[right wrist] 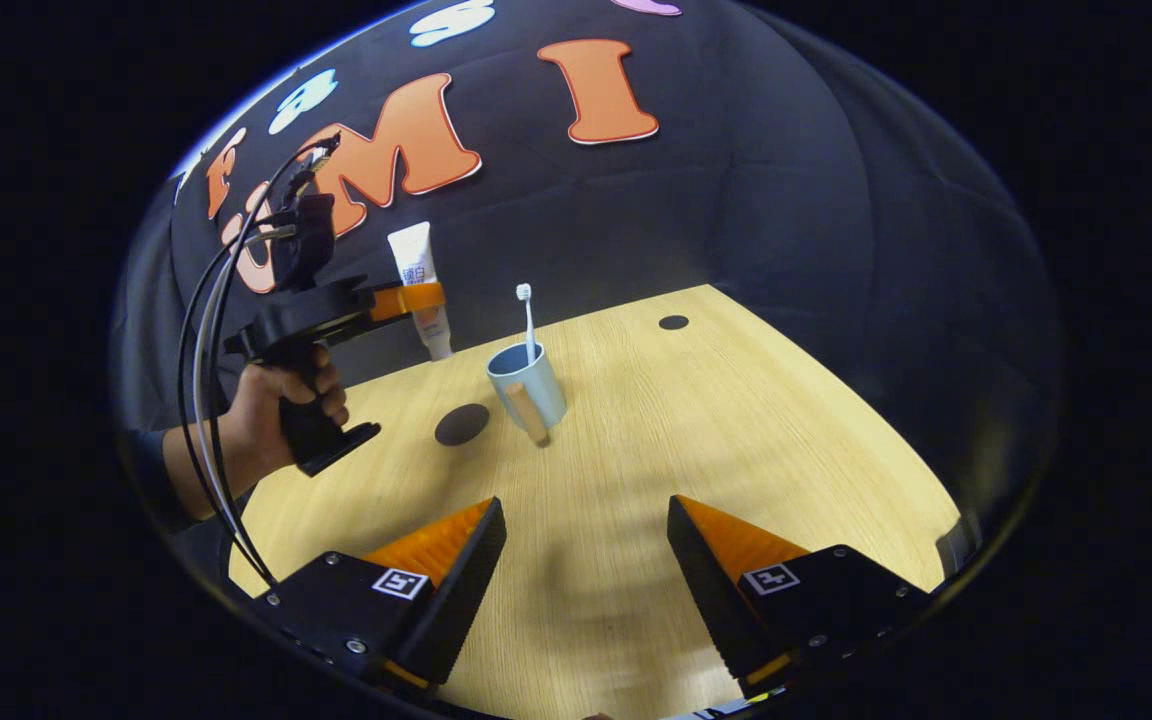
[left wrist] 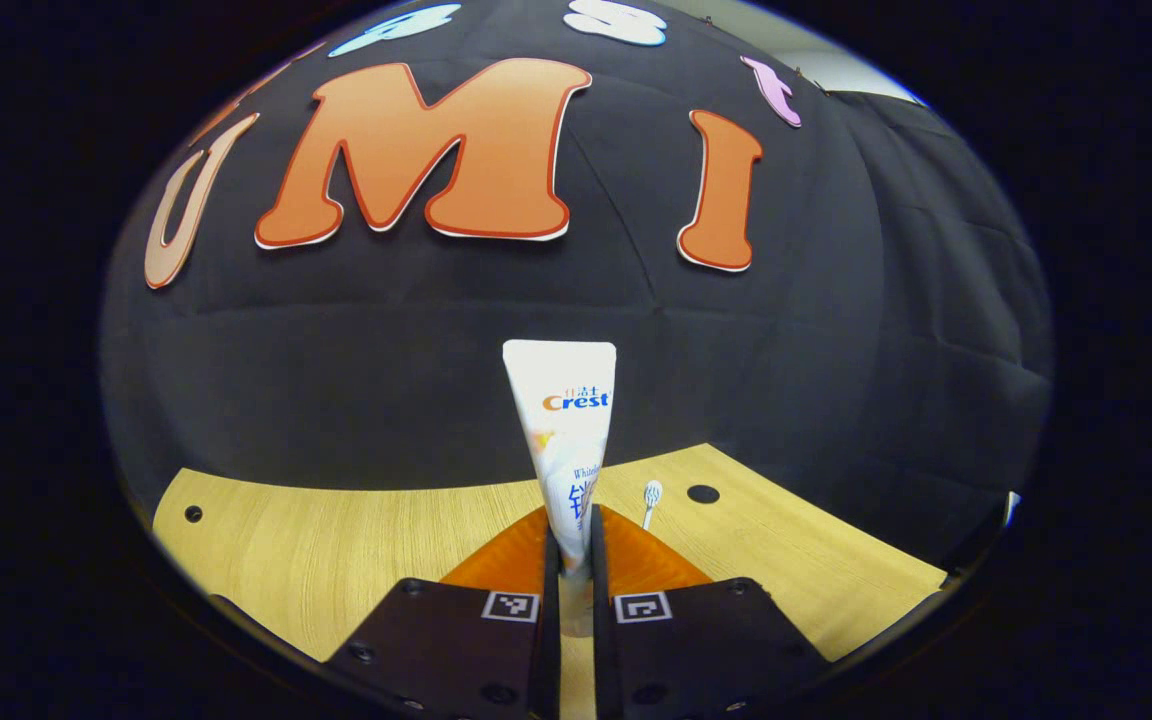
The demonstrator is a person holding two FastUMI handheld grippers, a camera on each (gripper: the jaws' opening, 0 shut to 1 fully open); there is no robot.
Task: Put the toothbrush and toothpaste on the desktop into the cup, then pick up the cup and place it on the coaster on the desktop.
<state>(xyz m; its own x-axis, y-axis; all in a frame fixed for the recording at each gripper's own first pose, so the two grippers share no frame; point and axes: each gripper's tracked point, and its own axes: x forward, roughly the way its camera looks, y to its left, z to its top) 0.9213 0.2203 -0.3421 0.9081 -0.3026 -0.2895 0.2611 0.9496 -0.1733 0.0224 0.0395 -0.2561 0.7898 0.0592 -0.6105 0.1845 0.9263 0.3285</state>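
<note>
My left gripper (left wrist: 570,560) is shut on the white toothpaste tube (left wrist: 563,430), which stands upright between its fingers, crimped end up. In the right gripper view that same gripper (right wrist: 426,300) is held in a hand (right wrist: 276,410) above the table, left of the cup, with the toothpaste tube (right wrist: 420,285) raised. The light blue cup (right wrist: 528,385) with a wooden handle stands mid-table, and the toothbrush (right wrist: 527,320) stands in it, bristles up. Its head (left wrist: 652,492) peeks past my left fingers. A dark round coaster (right wrist: 461,424) lies just left of the cup. My right gripper (right wrist: 586,545) hovers open over the near table.
The wooden desktop (right wrist: 716,430) has a small dark hole (right wrist: 673,322) at its far right and another hole (left wrist: 193,513) toward its left edge. Cables (right wrist: 206,400) loop from the left gripper down past the person's arm. The black cloth wall closes the back.
</note>
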